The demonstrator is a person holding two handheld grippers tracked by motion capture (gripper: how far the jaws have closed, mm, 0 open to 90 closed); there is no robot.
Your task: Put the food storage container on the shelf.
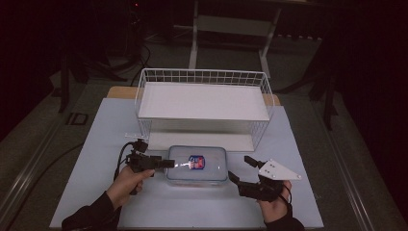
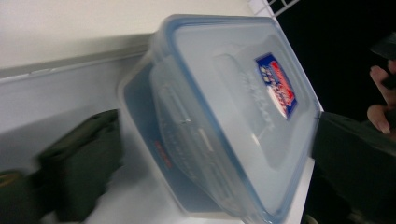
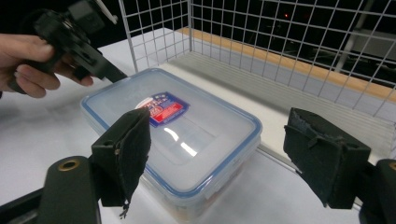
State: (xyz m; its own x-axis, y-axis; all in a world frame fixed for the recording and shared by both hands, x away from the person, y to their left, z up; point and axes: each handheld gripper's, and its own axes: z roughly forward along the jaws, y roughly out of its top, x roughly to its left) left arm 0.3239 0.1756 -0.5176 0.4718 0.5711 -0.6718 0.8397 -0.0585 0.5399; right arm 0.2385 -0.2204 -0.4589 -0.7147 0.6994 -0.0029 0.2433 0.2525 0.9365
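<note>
A clear plastic container with a blue-rimmed lid and a red and blue label lies flat on the white table, just in front of the wire basket. My left gripper is rolled on its side at the container's left end. In the left gripper view the container lies between the two wide-apart jaws of the left gripper, one by the table and one over the lid. My right gripper is open a little right of the container, touching nothing. The right gripper view shows the container ahead of the spread jaws of the right gripper.
A white wire basket with a white board across it stands behind the container, its mesh close to the container's far side. Bare white table lies to the left, right and front. The surroundings are dark.
</note>
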